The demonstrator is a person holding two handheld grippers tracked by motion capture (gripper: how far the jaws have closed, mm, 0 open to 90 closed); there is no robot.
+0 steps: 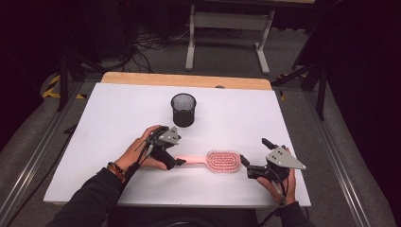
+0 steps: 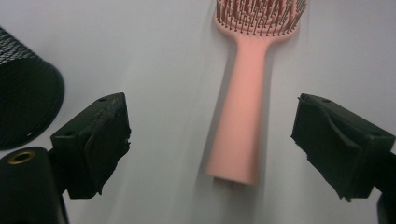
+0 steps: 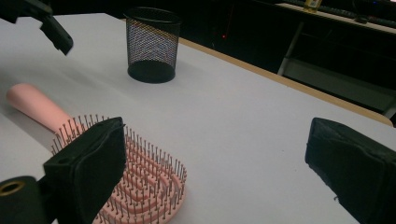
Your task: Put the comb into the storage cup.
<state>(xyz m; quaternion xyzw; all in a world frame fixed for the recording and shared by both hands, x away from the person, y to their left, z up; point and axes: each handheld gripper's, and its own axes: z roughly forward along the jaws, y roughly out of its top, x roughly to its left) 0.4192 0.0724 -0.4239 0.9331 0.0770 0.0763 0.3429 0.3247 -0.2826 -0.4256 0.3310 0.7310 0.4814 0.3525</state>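
The left hand-held gripper (image 1: 178,161) sits at the handle end of the brush (image 1: 213,161), its black jaws standing wide with the handle's end between them but not touching either pad, as the left gripper view shows: the handle runs straight away from the jaws toward twelve o'clock, bristle head farthest. On the worktop (image 1: 118,109) the brush lies flat, bristles up, its long axis running from nine to three o'clock in the high view, handle toward the left hand-held gripper and head toward the right hand-held gripper (image 1: 246,168), which waits just beside the head at three o'clock, jaws also wide and holding nothing. The left one looks better placed to close across the handle, I judge. The brush is smooth pink plastic with an oval, slotted head of thin ball-tipped pins. Beyond it, at twelve o'clock, well apart, stands a black wire-mesh cup (image 1: 183,109), round, upright and open-topped. The worktop is matt white with a wooden far edge.
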